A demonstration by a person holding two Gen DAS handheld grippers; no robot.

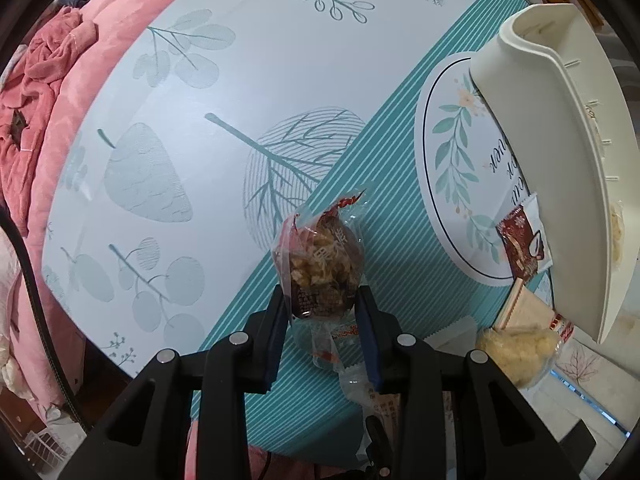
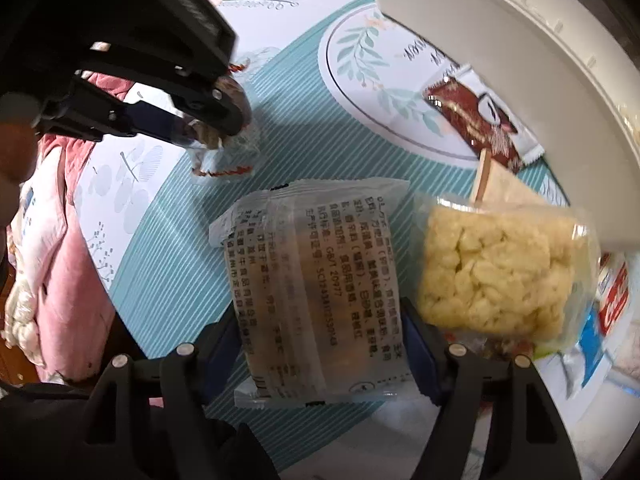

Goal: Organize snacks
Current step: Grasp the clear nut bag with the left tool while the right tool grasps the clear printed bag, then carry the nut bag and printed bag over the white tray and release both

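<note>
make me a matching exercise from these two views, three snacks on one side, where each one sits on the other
Things:
1. round walnut snack
2. clear printed packet
3. dark red sachet

Places:
A. against the white bin, by its wall
B. between the jaws of the left gripper
C. between the jaws of the right gripper

Pairs: 1-B, 2-C, 3-A

white tray [image 1: 560, 128] cut off rightward
</note>
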